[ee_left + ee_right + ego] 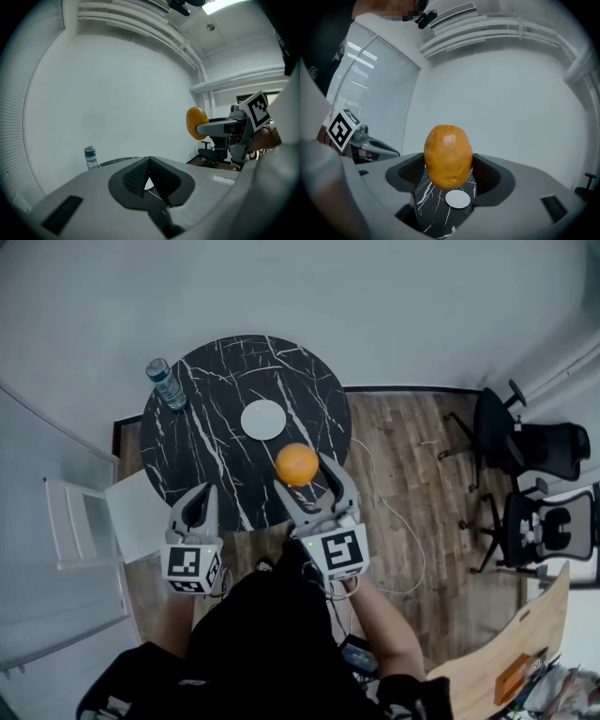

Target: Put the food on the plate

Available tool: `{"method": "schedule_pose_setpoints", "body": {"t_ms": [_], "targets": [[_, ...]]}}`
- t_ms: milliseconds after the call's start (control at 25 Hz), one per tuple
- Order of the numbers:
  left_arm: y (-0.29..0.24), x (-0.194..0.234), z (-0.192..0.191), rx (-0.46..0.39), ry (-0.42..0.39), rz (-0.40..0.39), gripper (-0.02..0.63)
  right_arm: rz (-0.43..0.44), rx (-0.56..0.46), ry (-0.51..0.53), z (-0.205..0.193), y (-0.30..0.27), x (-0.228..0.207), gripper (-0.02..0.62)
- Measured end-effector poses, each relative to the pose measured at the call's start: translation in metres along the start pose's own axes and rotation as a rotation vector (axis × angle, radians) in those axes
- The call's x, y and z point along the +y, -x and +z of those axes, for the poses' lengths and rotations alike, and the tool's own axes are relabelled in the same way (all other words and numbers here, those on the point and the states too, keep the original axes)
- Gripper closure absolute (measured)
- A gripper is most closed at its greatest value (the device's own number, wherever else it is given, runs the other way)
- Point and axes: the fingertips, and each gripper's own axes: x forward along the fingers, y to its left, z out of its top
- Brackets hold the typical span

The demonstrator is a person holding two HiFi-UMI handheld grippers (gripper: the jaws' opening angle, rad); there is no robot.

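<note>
An orange-brown round food item (297,465) is clamped between the jaws of my right gripper (302,470), held in the air above the near edge of the black marble table (211,456). In the right gripper view the food (448,156) fills the gap between the pads. A small white plate (262,419) lies near the table's middle, and the plate (458,198) shows below the food. My left gripper (199,498) hovers over the table's near left edge, jaws closed together and holding nothing; from it the food (196,123) appears at the right.
A water bottle (166,382) stands at the table's far left edge, also the bottle (91,157) in the left gripper view. Black office chairs (539,493) stand at the right on the wooden floor. A white stand (80,521) sits left of the table.
</note>
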Motion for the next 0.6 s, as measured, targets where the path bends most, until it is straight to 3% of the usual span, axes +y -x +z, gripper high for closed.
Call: {"method": "schedule_pose_setpoints", "body": {"t_ms": [600], "targets": [[-0.054,0.039,-0.039,0.089,0.097,0.066,0.606,0.188,0.227,0.282,-0.046,-0.098,-0.023,0.285]]}}
